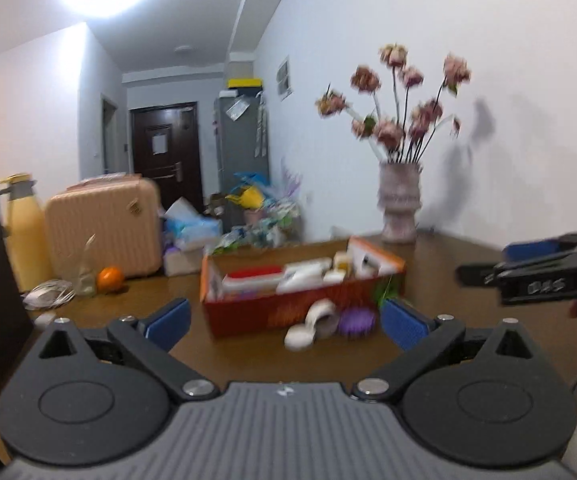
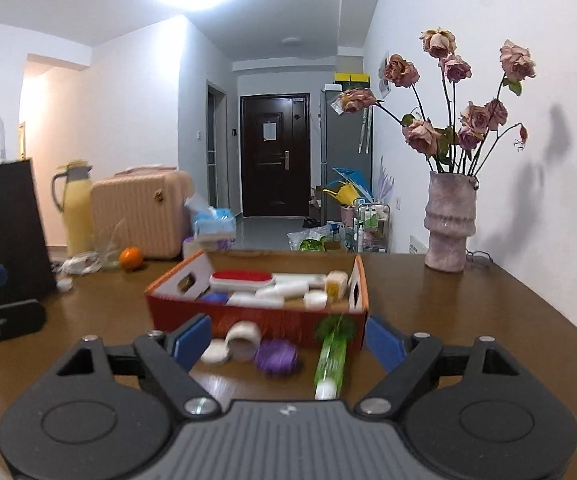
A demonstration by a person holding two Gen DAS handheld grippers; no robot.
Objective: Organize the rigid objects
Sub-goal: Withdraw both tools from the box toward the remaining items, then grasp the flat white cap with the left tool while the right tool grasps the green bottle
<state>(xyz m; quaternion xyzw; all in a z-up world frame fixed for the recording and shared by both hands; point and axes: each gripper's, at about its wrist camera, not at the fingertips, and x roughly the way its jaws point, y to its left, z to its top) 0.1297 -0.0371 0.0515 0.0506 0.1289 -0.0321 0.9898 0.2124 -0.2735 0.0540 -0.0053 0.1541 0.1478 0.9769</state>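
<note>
The right tongs [image 2: 288,342] are wide open and hold nothing. The left tongs [image 1: 284,322] are wide open and empty too. Between the right blue pads lie a green see-through tube [image 2: 331,354] with a white cap, a purple round thing [image 2: 275,356] and a white roll [image 2: 243,340] on the brown tabletop [image 2: 468,320]. Just behind them sits an orange cardboard box [image 2: 256,320] full of white bottles. Farther back stand a ridged pink vase [image 2: 450,224] of dried roses and an orange [image 2: 131,258].
</note>
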